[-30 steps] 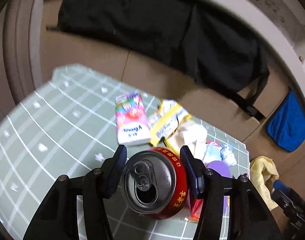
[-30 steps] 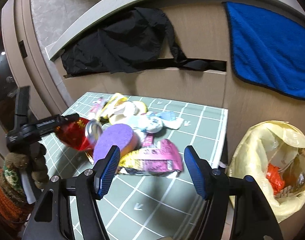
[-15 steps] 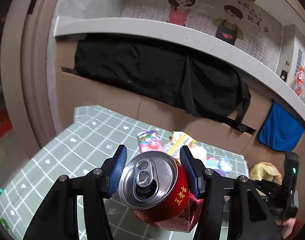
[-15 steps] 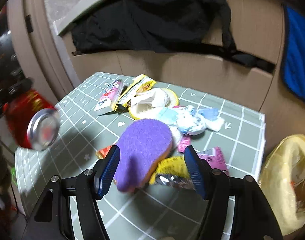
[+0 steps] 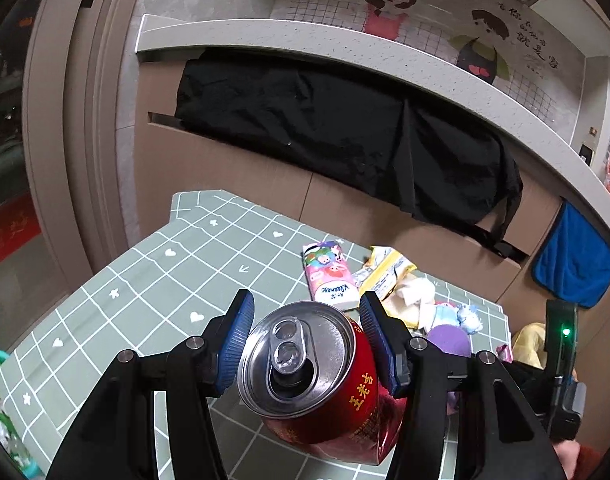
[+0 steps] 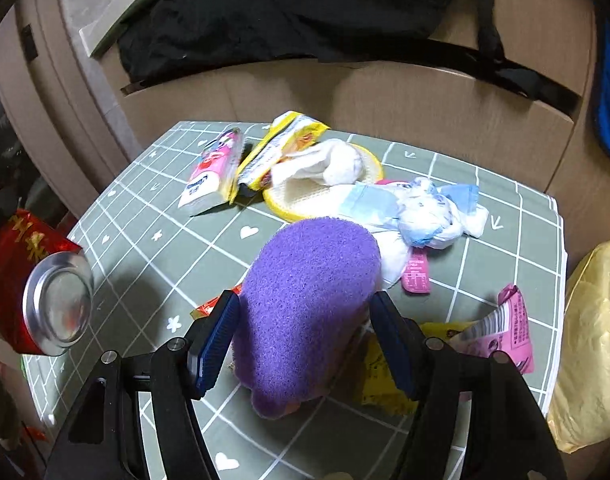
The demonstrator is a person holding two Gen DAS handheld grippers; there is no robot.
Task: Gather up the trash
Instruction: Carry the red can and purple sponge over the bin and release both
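My left gripper is shut on a crushed red drink can and holds it above the green grid tablecloth. The can also shows at the left of the right wrist view. My right gripper is open, its fingers on either side of a purple sponge that lies on the table; I cannot tell if the pads touch it. A yellow trash bag hangs off the table's right edge.
On the table lie a pink tissue pack, a yellow wrapper, crumpled white tissue on a yellow dish, a blue-white wad and pink wrappers. A black bag and a blue towel hang behind.
My left gripper has lifted the can up and back from the pile. My right gripper has moved forward and down until its fingers flank the purple sponge.
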